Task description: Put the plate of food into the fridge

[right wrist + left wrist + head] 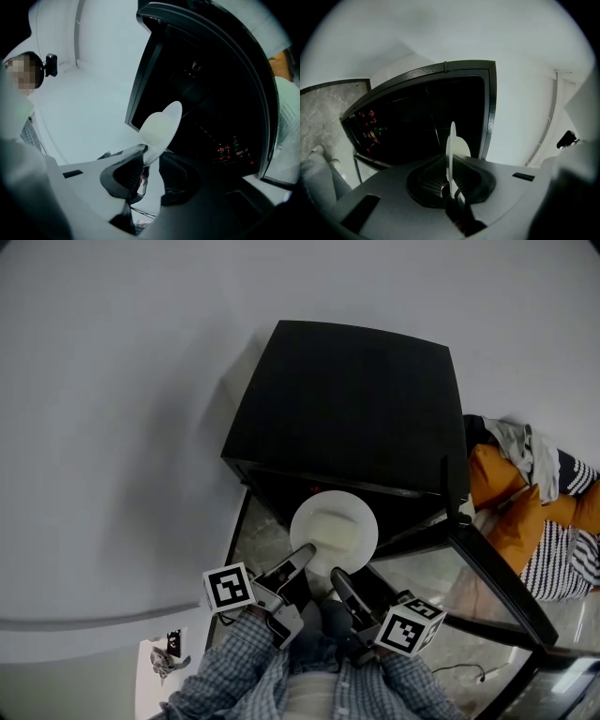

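Wall (112,427): plain and pale, filling the far and left side of the head view
Fridge (347,399): low black box against the wall, seen from above, its front open toward the person; the inside is dark in both gripper views (417,117) (201,89)
Fridge door (497,582): swung open to the right, its edge running near and right of the fridge
Floor (255,545): grey stone pattern, showing just left of the fridge's open front
Cushion (520,512): orange, on the far right beside the fridge, with striped cloth (553,563) lying against it
Sleeve (234,667): checked, at the near edge, behind the left tool
Plate (305,512): white and round, held level in front of the fridge's open mouth, its far rim at the threshold; it is edge-on in the left gripper view (452,145) and tilted in the right gripper view (176,110)
Left gripper (307,553): jaws narrow and closed on the plate's near left rim, which stands between the pads (451,174)
Right gripper (337,575): jaws narrow, with the plate's near right rim clasped between the two dark pads (151,157)
Food (336,531): pale block in the middle of the plate
Marker cubes: one on each tool, left (229,588) and right (410,626), near the person
Small lights (370,126): red and green spots inside the fridge; too small to tell what they are
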Demonstrator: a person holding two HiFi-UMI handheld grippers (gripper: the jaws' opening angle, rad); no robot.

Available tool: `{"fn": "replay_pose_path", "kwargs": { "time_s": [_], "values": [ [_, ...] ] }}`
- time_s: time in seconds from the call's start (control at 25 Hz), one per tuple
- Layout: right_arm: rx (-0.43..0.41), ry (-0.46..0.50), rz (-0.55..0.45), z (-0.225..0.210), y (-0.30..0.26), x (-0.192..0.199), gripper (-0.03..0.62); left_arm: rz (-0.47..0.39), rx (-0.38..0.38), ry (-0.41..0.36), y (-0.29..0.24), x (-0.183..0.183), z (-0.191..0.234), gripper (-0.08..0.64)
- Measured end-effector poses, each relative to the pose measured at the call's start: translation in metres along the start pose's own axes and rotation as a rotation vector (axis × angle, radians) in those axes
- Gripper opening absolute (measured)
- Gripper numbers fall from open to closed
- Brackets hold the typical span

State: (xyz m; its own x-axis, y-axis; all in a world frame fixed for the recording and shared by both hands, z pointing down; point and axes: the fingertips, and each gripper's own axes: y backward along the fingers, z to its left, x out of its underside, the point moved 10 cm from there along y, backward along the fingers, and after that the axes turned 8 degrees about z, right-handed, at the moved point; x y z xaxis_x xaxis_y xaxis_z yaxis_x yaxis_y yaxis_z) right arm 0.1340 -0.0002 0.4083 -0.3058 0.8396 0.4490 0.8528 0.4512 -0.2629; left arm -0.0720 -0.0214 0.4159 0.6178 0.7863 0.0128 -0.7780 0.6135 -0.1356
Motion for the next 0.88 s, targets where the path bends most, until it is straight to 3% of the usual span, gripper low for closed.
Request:
{"fn": "replay_pose_path", "kwargs": {
  "time_s": [0.52,0.88],
  "values": [
    [0.118,0.093,-0.037,-0.006,-0.01,-0.024,0.098,-0.004,0.012,0.039,-0.03,-0.022,0.007,0.025],
    [0.169,0.072,-0.049,-0.008,-0.017,-0.026,0.101,0.048,0.001,0.046,-0.038,-0.034,0.014,0.025]
  ]
}}
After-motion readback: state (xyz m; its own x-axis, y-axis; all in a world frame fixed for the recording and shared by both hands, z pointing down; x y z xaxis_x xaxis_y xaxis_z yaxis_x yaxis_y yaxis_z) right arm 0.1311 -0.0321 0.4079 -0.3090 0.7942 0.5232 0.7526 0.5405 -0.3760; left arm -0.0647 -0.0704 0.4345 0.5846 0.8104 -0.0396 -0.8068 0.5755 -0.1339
